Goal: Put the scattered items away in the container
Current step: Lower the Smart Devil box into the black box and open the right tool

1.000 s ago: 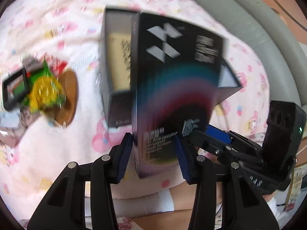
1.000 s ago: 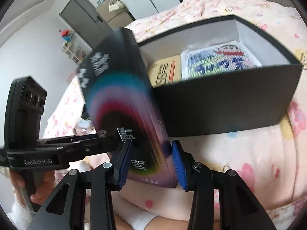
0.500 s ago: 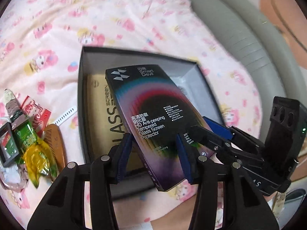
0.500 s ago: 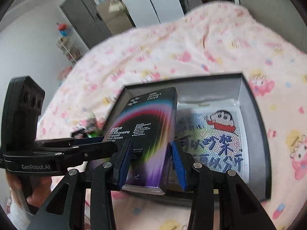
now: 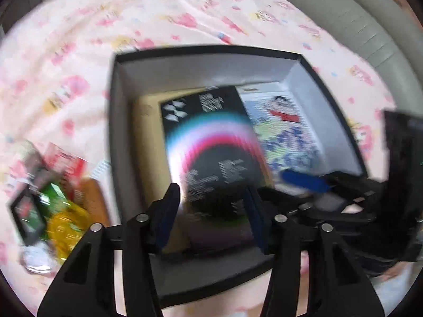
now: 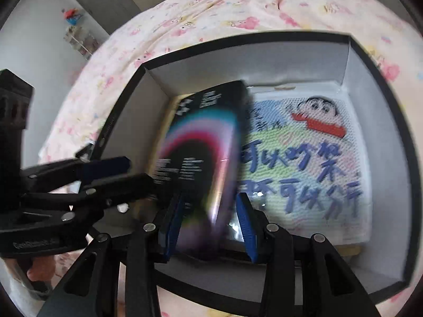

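Note:
The black screen-protector box with a rainbow arc is blurred and tilted inside the open black container. It lies over a beige packet, next to a cartoon sheet. My right gripper is shut on the box's near end. My left gripper straddles the same end, open, with a sliver of beige between its left pad and the box. Each gripper reaches in from the side in the other's view: left gripper, right gripper.
Scattered on the pink cartoon bedcover left of the container lie a yellow packet, a green packet, a red packet, a wooden comb and a small black-framed item. A grey padded edge curves behind.
The screen-protector box has come down from in front of the container into it. Both views now look down into the container. The left pads have eased off the box.

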{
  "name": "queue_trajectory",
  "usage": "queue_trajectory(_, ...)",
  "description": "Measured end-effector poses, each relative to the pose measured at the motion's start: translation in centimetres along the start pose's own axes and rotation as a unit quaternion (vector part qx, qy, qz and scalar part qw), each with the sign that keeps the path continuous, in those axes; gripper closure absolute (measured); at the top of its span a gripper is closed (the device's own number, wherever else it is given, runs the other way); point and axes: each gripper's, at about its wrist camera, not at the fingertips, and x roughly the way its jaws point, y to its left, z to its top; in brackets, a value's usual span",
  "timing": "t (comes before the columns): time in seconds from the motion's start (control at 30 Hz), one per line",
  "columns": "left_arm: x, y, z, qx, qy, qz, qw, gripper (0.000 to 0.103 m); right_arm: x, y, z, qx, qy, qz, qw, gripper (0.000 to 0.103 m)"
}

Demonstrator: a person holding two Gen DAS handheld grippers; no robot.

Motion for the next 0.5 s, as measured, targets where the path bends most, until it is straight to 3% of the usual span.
queue_trajectory(0.07,-0.6,0.0,-0.1,0.007,-0.02,0.025,0.9995,0.057,-0.8,0.1,0.7,-0.014,-0.018,-0.035,0.999,0.065)
queue_trajectory(0.17,-0.6,1.2,0.8,-0.013,-0.034,0.013,0.9992,0.057,-1.2,-0.2,2.2,-0.013,-0.019,-0.07,0.997,0.065)
queue_trajectory(0.33,-0.9,1.8,1.3,-0.026,-0.051,0.037,0.9977,0.059,0.8,-0.2,4.4,-0.024,0.028,-0.113,0.993,0.065)
queue_trajectory(0.43,-0.7,2.0,1.5,-0.031,-0.049,0.018,0.9982,0.059,2.7,0.7,4.7,-0.051,0.057,-0.134,0.988,0.066)
queue_trajectory(0.5,-0.5,2.0,1.6,-0.027,-0.054,0.013,0.9981,0.059,3.5,0.9,4.5,-0.047,0.069,-0.122,0.989,0.066)
